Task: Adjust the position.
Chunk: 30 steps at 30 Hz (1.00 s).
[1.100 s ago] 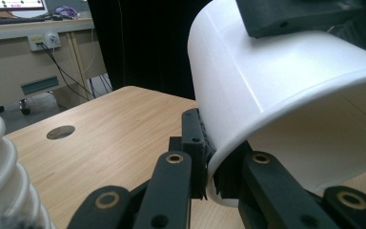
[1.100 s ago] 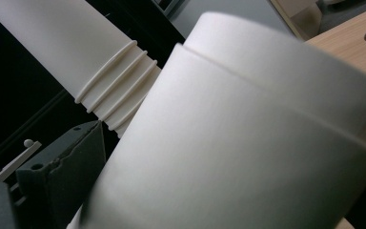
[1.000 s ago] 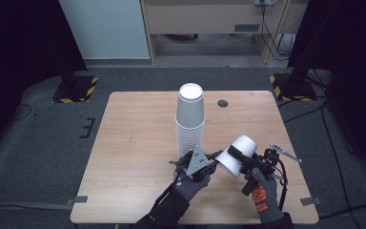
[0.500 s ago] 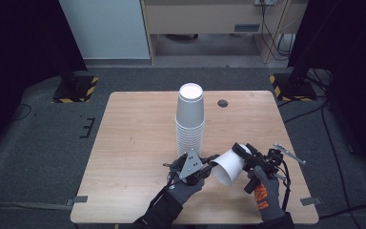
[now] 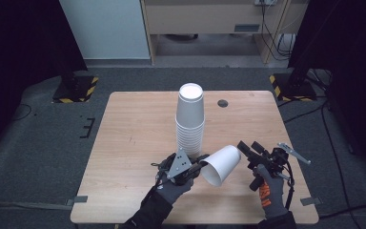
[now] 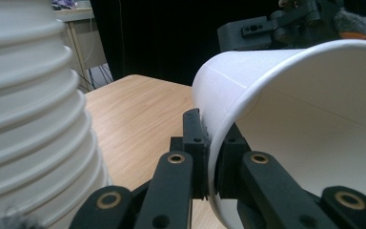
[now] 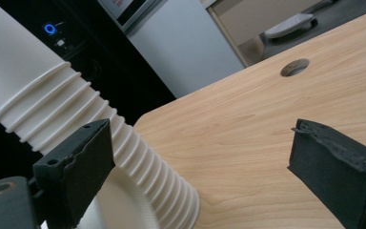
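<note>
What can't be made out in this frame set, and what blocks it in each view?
- Base of the cup stack, high view: hidden behind the left tongs and the loose cup.
- Top of the stack, left gripper view: cut off by the upper edge.
- Loose cup's closed end, left gripper view: cut off at the right edge.
- Number of stacked cups: rims too fine to count, high view.
- Right tongs, open: their hold on anything isn't visible.

Table (image 5: 133, 143) I worked on was light wood, with a small round hole (image 5: 223, 103) near the far edge. Behind it I saw a pale cabinet (image 5: 107, 28) and yellow-black striped stand feet (image 5: 74, 90) on grey carpet.
</note>
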### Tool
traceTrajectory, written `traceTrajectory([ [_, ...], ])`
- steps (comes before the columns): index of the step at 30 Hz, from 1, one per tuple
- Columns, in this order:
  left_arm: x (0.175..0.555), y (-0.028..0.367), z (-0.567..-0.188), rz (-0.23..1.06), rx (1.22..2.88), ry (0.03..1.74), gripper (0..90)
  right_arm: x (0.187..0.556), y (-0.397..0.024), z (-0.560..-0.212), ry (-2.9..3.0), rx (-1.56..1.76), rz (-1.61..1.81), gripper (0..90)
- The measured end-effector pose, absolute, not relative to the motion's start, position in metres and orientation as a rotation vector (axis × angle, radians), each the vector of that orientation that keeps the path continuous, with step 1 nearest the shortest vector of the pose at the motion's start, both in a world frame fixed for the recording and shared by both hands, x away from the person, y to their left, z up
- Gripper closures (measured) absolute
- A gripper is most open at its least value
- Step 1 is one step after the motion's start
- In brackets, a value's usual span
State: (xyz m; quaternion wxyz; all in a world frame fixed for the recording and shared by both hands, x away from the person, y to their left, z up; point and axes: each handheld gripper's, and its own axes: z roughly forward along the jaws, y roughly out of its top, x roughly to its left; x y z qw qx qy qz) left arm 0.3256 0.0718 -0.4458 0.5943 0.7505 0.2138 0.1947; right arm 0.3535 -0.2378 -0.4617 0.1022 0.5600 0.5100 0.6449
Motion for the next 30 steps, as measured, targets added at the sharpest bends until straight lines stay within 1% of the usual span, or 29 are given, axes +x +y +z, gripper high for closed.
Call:
traceTrajectory([
  [5, 0.322, 0.088, -0.444, 0.448, 1.737, 0.515, 85.2, 0.355, -0.241, -0.463, 1.526, 1.617, 1.851, 8.7],
  [17, 0.316, 0.128, -0.450, 0.417, 1.750, 0.562, 85.3, 0.359, -0.241, -0.467, 1.655, 1.499, 1.589, 8.9],
  [24, 0.315, 0.142, -0.454, 0.385, 1.762, 0.590, 85.3, 0.359, -0.243, -0.469, 1.704, 1.473, 1.507, 8.7],
  [30, 0.311, 0.156, -0.459, 0.384, 1.778, 0.625, 85.2, 0.357, -0.248, -0.473, 1.735, 1.447, 1.428, 8.4],
])
